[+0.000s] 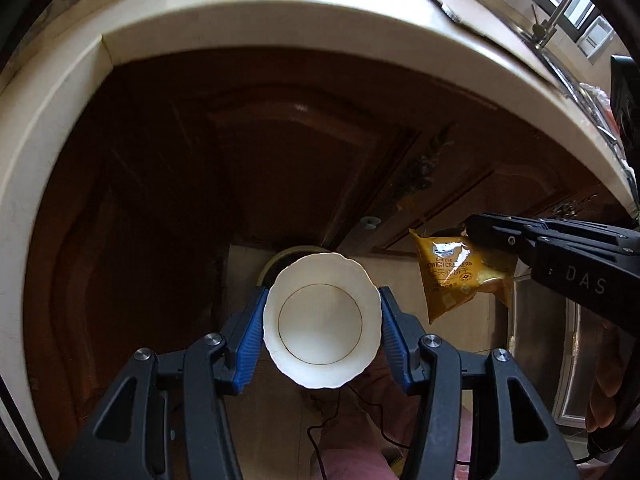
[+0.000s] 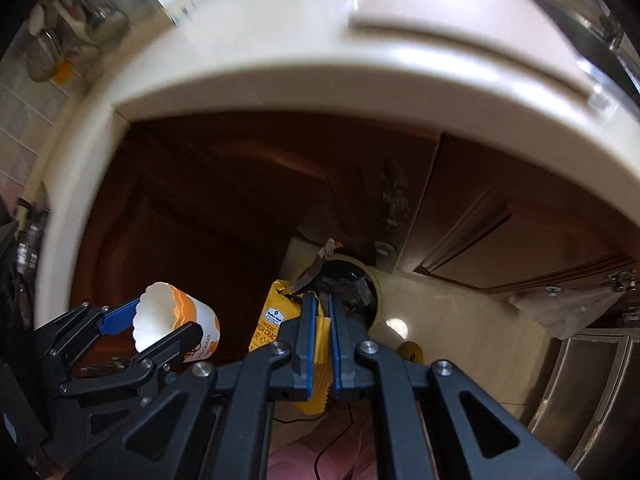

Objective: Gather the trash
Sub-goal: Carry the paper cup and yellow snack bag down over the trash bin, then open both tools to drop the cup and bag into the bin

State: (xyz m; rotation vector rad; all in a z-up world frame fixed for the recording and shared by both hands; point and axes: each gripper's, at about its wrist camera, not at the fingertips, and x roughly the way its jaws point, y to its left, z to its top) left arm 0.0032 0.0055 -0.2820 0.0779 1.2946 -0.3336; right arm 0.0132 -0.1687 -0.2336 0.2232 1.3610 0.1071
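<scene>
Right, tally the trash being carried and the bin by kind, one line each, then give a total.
White paper cup with scalloped rim and orange band, held in the left tongs: 1
Yellow foil cheese cracker packet, pinched in the right tongs: 1
Round cream-rimmed trash bin with dark liner on the floor below: 1
Total: 3

overhead: cream rounded desk edge [image 1: 280, 28] juts out above
behind: dark brown wooden cabinet doors [image 1: 248, 152] block
below: round bin mouth [image 2: 360, 280] open, part-filled
</scene>
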